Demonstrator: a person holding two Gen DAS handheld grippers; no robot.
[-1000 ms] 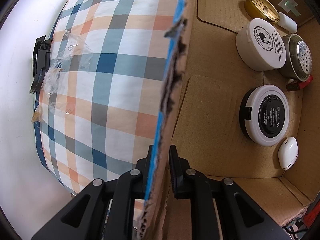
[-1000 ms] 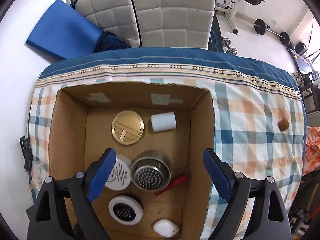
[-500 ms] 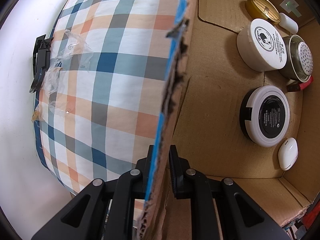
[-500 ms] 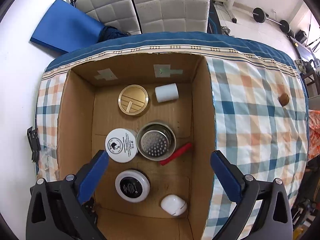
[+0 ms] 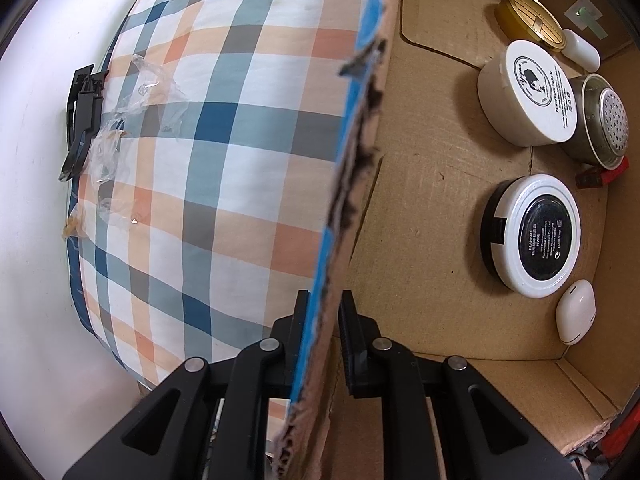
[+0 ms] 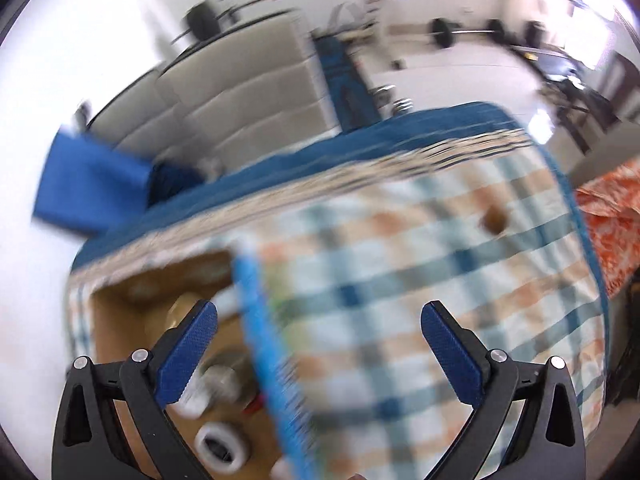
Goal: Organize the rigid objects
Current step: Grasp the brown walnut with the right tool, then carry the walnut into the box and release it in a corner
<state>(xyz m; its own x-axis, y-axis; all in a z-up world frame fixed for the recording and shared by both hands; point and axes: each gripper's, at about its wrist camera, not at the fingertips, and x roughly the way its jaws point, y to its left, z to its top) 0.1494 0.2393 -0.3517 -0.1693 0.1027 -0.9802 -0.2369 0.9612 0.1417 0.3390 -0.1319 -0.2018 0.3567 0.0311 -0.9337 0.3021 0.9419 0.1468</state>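
The left claw (image 5: 322, 312) is pinched on the side wall of the open brown cardboard box (image 5: 432, 240), one finger outside against its blue-taped face and one inside, most likely to steady the box so it cannot slide on the cloth while things go in. The right claw (image 6: 318, 354) hangs spread wide and empty above the box's other wall, over the checked cloth; its view is smeared, so exactly where it is aimed is hard to tell. The rigid objects lie on the box floor, gathered toward the wall opposite the pinched one: a round gold tin with a ribbed lid (image 5: 534, 20) and a small white cylinder (image 5: 582, 50) toward the far corner, then a white round cream jar with a printed lid (image 5: 528, 94) touching a steel strainer cup (image 5: 604, 120), a red stick (image 5: 604, 174) poking out from under that cup, a black-and-white round compact (image 5: 534, 234), and a white egg-shaped case (image 5: 576, 306) nearest the near wall. The box sits toward the left edge of a surface covered with a blue, orange and white checked cloth (image 5: 192, 152), with crumpled clear plastic (image 5: 120, 120) and a black clip (image 5: 82, 116) at that edge. Beyond are a white floor, grey quilted cushions (image 6: 248, 104), a blue mat (image 6: 88, 184) and barbells (image 6: 444, 34).
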